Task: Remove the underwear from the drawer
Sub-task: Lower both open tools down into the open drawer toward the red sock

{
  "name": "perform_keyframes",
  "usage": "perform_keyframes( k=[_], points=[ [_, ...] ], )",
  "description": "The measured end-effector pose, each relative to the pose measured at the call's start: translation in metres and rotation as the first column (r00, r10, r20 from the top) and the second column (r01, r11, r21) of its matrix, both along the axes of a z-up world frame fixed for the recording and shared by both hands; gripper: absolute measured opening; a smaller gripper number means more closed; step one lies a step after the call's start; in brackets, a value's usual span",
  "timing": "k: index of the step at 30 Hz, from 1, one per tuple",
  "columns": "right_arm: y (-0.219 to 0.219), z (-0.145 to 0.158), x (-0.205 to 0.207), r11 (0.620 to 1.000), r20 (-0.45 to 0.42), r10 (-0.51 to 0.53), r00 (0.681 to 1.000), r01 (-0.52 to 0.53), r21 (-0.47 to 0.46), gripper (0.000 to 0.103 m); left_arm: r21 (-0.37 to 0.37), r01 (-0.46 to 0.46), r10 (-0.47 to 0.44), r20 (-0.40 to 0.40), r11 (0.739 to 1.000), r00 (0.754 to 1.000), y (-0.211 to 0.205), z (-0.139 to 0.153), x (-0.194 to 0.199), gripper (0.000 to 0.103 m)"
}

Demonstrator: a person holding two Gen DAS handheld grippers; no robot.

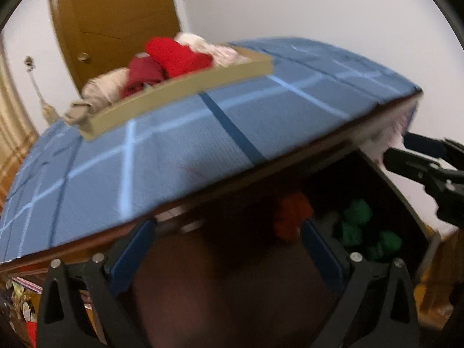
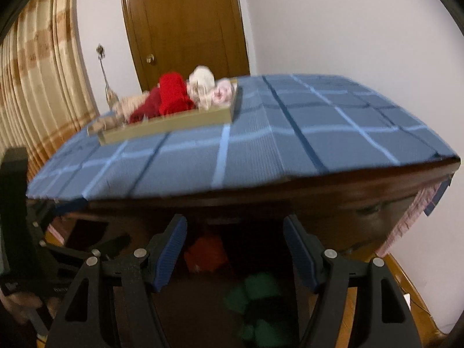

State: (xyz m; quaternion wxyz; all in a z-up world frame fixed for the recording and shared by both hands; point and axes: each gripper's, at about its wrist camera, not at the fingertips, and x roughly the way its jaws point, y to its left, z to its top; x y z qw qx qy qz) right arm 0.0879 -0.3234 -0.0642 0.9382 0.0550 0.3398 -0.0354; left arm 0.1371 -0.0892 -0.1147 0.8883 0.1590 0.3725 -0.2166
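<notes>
An open dark wooden drawer (image 1: 411, 211) sits under the dresser top. Inside lie an orange-red bundle of underwear (image 1: 293, 217) (image 2: 206, 252) and green bundles (image 1: 359, 232) (image 2: 258, 293). My left gripper (image 1: 229, 240) hangs open over the drawer's dark inside, left of the orange-red bundle, with nothing between its blue pads. My right gripper (image 2: 236, 249) is open above the drawer; the orange-red bundle shows beyond its fingers, untouched. The right gripper (image 1: 406, 150) also shows at the right edge of the left wrist view. Both views are blurred.
A blue checked cloth (image 1: 203, 133) (image 2: 261, 145) covers the dresser top. A tan tray (image 1: 179, 92) (image 2: 174, 123) on it holds red, maroon and cream rolled clothes. Behind stand a wooden door (image 2: 185, 29), a white wall and a striped curtain (image 2: 37, 81).
</notes>
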Motion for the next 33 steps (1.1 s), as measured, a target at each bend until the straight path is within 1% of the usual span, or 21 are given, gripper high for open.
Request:
perform_keyframes(
  k=[1,3,5,8,10,12,14,16,18,19,20,21,22,23,25,26,28,30,32,33],
  points=[
    [0.000,-0.003,-0.001,1.000,-0.012,0.003,1.000,-0.003,-0.006,0.070,-0.004,0.012,-0.012,-0.016,1.000,1.000,-0.001,-0.002,-0.002,0.102],
    [-0.003,-0.012,-0.004,1.000,-0.046,0.014,0.999,-0.014,-0.011,0.065,-0.008,0.045,-0.045,-0.057,0.999,0.997,-0.003,-0.009,-0.007,0.102],
    [-0.005,-0.021,-0.003,0.999,-0.089,0.036,0.995,-0.034,0.020,0.060,-0.003,0.069,-0.069,-0.087,0.998,0.994,-0.007,-0.014,-0.010,0.102],
    [-0.005,-0.033,0.000,0.997,-0.149,0.067,0.987,-0.060,0.048,0.057,0.013,0.100,-0.098,-0.139,0.995,0.985,-0.016,-0.023,-0.012,0.102],
    [0.000,-0.040,0.002,0.996,-0.180,0.089,0.980,-0.082,0.045,0.057,0.019,0.099,-0.094,-0.178,0.995,0.980,-0.019,-0.028,-0.009,0.102],
    [0.002,-0.047,0.009,0.990,-0.228,0.123,0.966,-0.105,0.092,0.057,0.011,0.089,-0.085,-0.207,0.996,0.975,-0.017,-0.032,-0.008,0.102],
    [0.004,-0.052,0.021,0.980,-0.258,0.159,0.953,-0.120,0.159,0.057,0.011,0.069,-0.064,-0.239,0.998,0.969,-0.011,-0.038,-0.006,0.102],
    [0.008,-0.061,0.032,0.974,-0.301,0.187,0.935,-0.137,0.179,0.057,0.017,0.043,-0.037,-0.252,0.999,0.967,-0.004,-0.041,-0.003,0.102],
    [0.018,-0.071,0.048,0.970,-0.351,0.229,0.908,-0.184,0.158,0.057,0.025,0.026,-0.018,-0.258,0.999,0.966,0.006,-0.044,-0.002,0.102],
    [0.025,-0.077,0.055,0.964,-0.381,0.264,0.886,-0.227,0.141,0.057,0.028,0.018,-0.010,-0.258,0.999,0.966,0.009,-0.044,-0.001,0.102],
    [0.034,-0.085,0.065,0.953,-0.427,0.301,0.853,-0.280,0.114,0.057,0.028,0.012,-0.004,-0.258,1.000,0.966,0.014,-0.044,-0.001,0.102],
    [0.038,-0.088,0.070,0.947,-0.449,0.317,0.836,-0.308,0.096,0.057,0.027,0.008,-0.001,-0.257,1.000,0.966,0.019,-0.043,-0.002,0.102],
    [0.047,-0.093,0.076,0.928,-0.478,0.354,0.804,-0.367,0.069,0.057,0.025,0.005,0.001,-0.255,1.000,0.967,0.023,-0.042,-0.002,0.102],
    [0.052,-0.094,0.079,0.914,-0.490,0.372,0.788,-0.402,0.048,0.057,0.023,0.002,0.004,-0.250,1.000,0.968,0.028,-0.041,-0.003,0.102],
    [0.061,-0.097,0.085,0.887,-0.514,0.391,0.763,-0.462,-0.011,0.057,0.024,-0.013,0.019,-0.250,1.000,0.968,0.036,-0.040,-0.004,0.102],
    [0.067,-0.100,0.090,0.865,-0.527,0.406,0.746,-0.501,-0.043,0.057,0.025,-0.023,0.029,-0.252,0.999,0.967,0.040,-0.040,-0.004,0.102],
    [0.074,-0.103,0.094,0.841,-0.533,0.409,0.741,-0.533,-0.097,0.057,0.022,-0.034,0.038,-0.258,0.999,0.965,0.049,-0.041,-0.004,0.102],
    [0.083,-0.114,0.100,0.809,-0.562,0.409,0.719,-0.571,-0.141,0.057,0.033,-0.053,0.059,-0.263,0.998,0.963,0.058,-0.044,-0.004,0.102],
    [0.089,-0.123,0.102,0.787,-0.586,0.406,0.701,-0.595,-0.167,0.057,0.042,-0.074,0.083,-0.265,0.996,0.961,0.068,-0.042,-0.001,0.102],
    [0.091,-0.126,0.103,0.774,-0.591,0.405,0.697,-0.606,-0.185,0.057,0.041,-0.087,0.095,-0.267,0.995,0.959,0.072,-0.042,0.000,0.102]
  ],
)
